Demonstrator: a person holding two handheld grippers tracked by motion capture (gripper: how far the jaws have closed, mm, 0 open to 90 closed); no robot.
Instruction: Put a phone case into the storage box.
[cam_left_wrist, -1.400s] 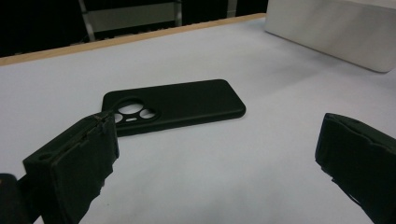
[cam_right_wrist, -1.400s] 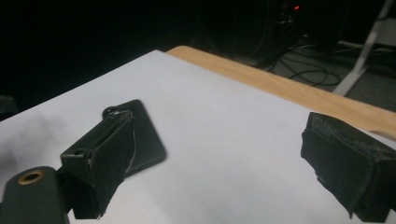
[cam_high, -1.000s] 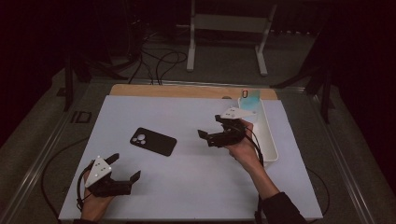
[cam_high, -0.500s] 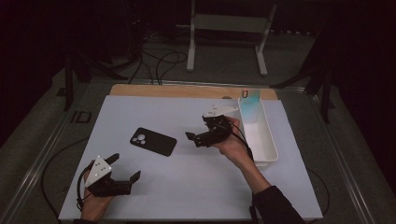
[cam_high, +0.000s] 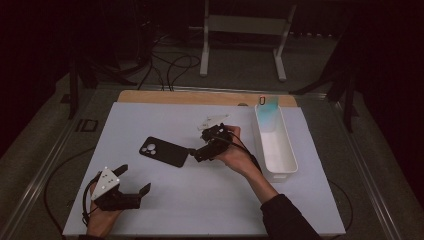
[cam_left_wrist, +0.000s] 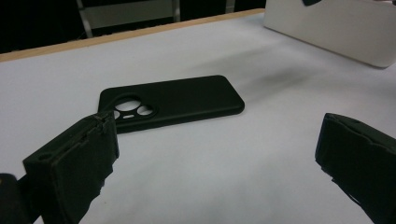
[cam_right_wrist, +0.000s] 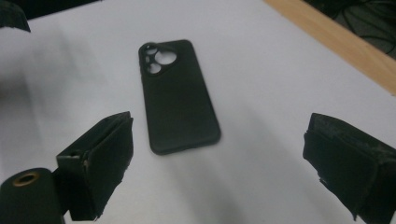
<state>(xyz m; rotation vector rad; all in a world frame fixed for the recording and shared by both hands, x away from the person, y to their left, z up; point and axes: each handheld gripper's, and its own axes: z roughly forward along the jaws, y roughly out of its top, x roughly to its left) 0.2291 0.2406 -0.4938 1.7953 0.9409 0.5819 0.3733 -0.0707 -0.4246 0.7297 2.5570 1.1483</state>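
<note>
On the table lies a black phone case — flat. Just beside it, the right gripper gapes, empty; the left gripper — near — likewise.

No text, label, brand, number or sign can be read in any view. The black phone case lies back up on the white table, and its surface is plain around the camera cut-outs, with no logo in either gripper view. The white bin has blank walls. The small red-and-teal item at its far end is too small and blurred to make out any marking.
</note>
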